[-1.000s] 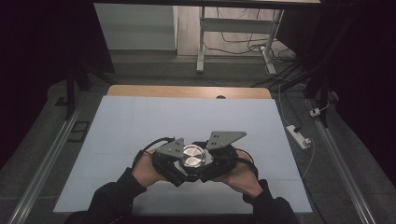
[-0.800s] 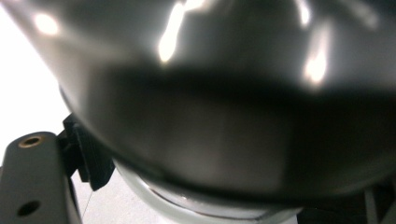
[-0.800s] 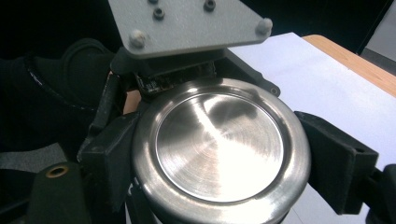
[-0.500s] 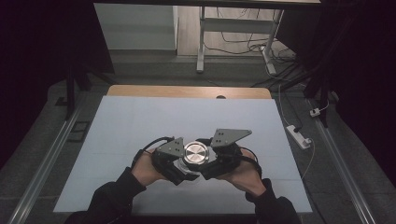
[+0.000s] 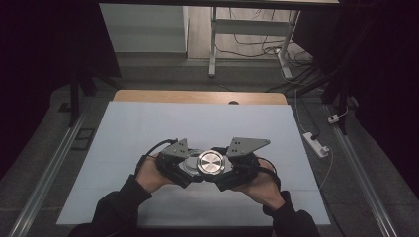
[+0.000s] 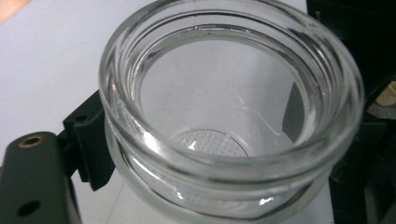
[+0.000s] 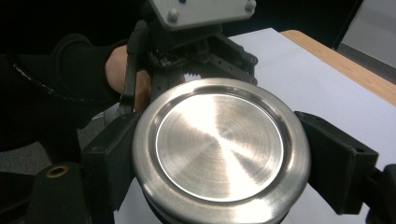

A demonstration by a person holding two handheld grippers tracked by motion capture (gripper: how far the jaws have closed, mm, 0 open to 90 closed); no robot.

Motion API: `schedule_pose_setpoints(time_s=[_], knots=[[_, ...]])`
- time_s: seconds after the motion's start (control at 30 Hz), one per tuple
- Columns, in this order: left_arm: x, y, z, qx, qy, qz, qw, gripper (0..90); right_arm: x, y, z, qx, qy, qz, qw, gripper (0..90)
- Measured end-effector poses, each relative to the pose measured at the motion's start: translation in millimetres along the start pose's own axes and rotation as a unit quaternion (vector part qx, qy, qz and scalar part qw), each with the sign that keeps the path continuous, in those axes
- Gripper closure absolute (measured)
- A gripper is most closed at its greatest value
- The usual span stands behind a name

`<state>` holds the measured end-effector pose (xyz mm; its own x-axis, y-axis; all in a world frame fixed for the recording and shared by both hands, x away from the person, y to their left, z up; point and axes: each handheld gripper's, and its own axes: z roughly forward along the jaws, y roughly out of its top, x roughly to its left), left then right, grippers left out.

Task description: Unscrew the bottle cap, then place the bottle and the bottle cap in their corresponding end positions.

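A clear glass jar point(image 6: 224, 140) with an open mouth sits between the black jaws of my left gripper point(image 6: 191, 126), which is shut on it; one jaw shows through the glass. A round brushed-metal lid point(image 7: 219, 147) lies face up, and my right gripper point(image 7: 219, 154) is shut on its rim. In the high view the lid point(image 5: 211, 162) is between both grippers, low over the table's near middle, with the left gripper point(image 5: 184, 165) and right gripper point(image 5: 220, 169) close together. The jar's rim point(image 5: 190, 156) peeks out just left of the lid.
A pale blue sheet point(image 5: 148, 128) covers the table, and a wooden strip point(image 5: 197, 96) shows at its far edge. A white power strip point(image 5: 316, 143) lies on the floor to the right. Metal rails run along both sides, and a desk frame point(image 5: 212, 44) stands behind.
The lid has gone from tilted to lying flat, face up, and has shifted slightly right. Both hands stay close together at the near middle.
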<state>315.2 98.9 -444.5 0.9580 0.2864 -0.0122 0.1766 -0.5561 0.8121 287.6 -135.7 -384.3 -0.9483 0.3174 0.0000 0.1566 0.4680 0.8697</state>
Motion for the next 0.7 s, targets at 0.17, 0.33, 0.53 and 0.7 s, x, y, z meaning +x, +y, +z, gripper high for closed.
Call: schedule_pose_setpoints(time_s=[0.17,0.33,0.53,0.7], knots=[[4.3,-3.2,-0.9,0.000,0.012,-0.009,0.9999,15.3,1.3,-3.7,-1.5,-0.002,-0.001,0.002,1.0000,19.3],[8.8,-5.0,-3.0,-0.001,0.025,-0.017,0.9995,15.3,4.0,-6.5,-1.3,-0.002,0.003,0.004,1.0000,19.3],[12.5,-5.8,-3.7,-0.005,0.032,-0.023,0.9992,15.3,6.6,-10.2,-0.1,-0.003,0.004,0.004,1.0000,19.3],[14.7,-5.5,-4.3,-0.005,0.041,-0.025,0.9988,15.3,8.9,-13.8,1.7,-0.003,0.006,0.004,1.0000,19.2]])
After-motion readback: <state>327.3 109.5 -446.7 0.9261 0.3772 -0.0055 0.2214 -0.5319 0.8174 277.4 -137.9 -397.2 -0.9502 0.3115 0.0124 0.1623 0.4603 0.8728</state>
